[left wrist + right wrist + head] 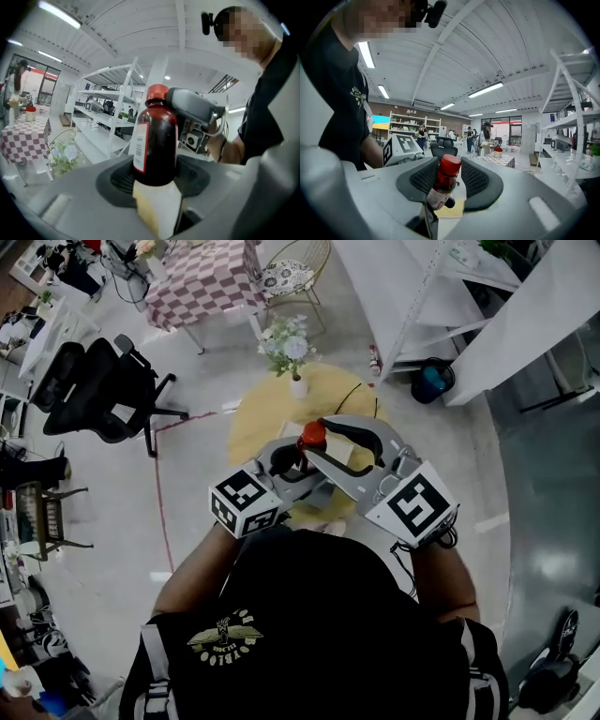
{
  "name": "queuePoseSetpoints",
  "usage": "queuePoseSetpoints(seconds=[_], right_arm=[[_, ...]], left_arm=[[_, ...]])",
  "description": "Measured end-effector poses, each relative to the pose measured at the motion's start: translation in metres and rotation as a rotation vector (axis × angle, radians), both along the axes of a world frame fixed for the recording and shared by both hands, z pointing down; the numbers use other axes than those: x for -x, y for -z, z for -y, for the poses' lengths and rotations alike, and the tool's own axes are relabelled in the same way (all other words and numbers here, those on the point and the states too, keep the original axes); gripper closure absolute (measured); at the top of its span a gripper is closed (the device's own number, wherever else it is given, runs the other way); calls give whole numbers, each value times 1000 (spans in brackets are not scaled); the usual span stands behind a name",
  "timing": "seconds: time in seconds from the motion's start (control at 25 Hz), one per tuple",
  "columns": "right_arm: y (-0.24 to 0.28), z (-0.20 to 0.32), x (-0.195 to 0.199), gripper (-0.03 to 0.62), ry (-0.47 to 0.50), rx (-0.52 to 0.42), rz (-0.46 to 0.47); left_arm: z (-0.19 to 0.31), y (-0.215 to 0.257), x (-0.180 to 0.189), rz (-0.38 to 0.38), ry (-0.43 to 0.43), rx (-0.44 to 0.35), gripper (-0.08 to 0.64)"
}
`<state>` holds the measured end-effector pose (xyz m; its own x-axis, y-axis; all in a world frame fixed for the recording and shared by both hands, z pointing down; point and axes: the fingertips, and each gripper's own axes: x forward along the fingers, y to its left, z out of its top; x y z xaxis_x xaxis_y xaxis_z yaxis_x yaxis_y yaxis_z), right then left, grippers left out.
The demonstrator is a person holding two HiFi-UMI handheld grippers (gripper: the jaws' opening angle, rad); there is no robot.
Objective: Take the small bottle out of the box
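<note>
Left gripper [158,199] first: fingers [75,199] closed on a pale yellow box [157,211], open end up. The small bottle [157,140] stands in that box, with most of its body already clear of the top. Right gripper [449,180] comes in from the opposite side, its fingers [483,180] spread wide either side of the bottle's cap. One pad is close against the cap and there's a gap at the other, so no squeeze there. Seen from the left gripper, the right gripper's grey body fills the space just behind the cap. From the right gripper's side the bottle leans. The bottle itself is dark brown with a red screw cap and a white label down one side. Both tools are up in front of the person's chest, above a round yellow bench [248,418] carrying a white vase of flowers [292,362]. Further out are a black office chair [98,390], a table under a red-checked cloth [202,282], and white shelving [105,93].
</note>
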<state>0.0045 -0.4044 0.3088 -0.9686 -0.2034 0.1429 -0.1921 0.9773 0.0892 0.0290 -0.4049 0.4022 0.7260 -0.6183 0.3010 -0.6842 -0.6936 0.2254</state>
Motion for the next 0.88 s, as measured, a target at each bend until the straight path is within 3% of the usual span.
queuePoseSetpoints(seconds=[0.2,0.32,0.52,0.72,0.88], right_arm=[[24,-7,0,399,48,104,77],[35,-8,-1,387,51,102,110],[24,1,-6,390,-96,83,139],[-24,-1,18,397,-200,192,81],[-68,-16,37,408,-253,277,56]], left_arm=[[-6,12,8,-77,-18,-17,560],[-7,20,21,-126,-25,-23,560],[1,52,56,-188,-61,-21,560],[15,126,100,-170,-162,-73,560],[8,185,112,-147,-257,-137,560]])
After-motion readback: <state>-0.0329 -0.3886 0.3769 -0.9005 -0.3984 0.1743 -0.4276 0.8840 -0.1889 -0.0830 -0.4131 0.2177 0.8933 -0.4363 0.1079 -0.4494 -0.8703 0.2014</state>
